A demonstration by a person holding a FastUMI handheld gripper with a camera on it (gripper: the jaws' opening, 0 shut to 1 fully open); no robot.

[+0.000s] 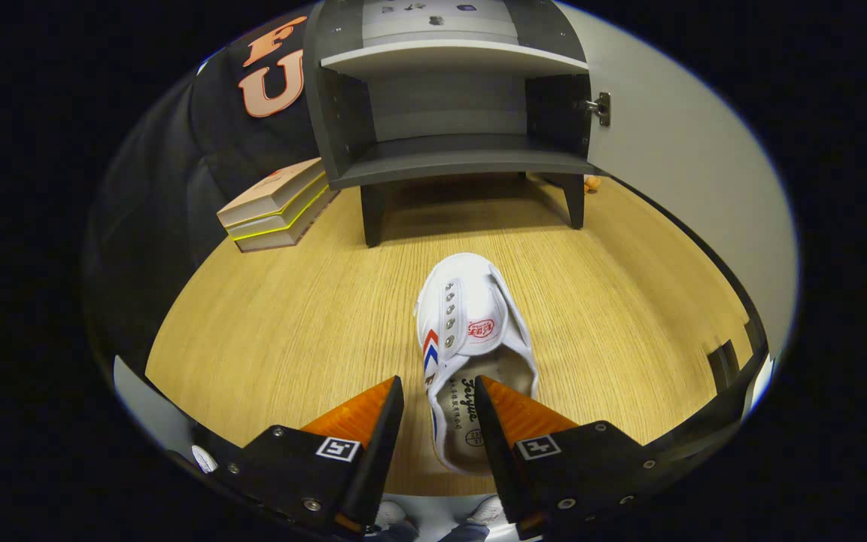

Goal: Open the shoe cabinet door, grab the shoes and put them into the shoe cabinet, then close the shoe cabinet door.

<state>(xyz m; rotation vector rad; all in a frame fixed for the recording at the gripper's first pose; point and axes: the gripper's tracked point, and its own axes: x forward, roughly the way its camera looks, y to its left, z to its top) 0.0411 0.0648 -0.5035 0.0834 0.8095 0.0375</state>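
Between our parted claw (439,395) sits the white canvas shoe (471,339), ungripped; at twelve o'clock stands the open cabinet (448,150).

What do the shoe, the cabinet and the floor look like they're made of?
Shoe: likely white canvas, matte weave, metal eyelets, printed insole; the gripper fingers straddle its heel, apparently not pressing. Cabinet: probably laminated board, flat dark grey and light grey panels, metal hinge on the open door. Floor: light wood-grain surface, possibly laminate.
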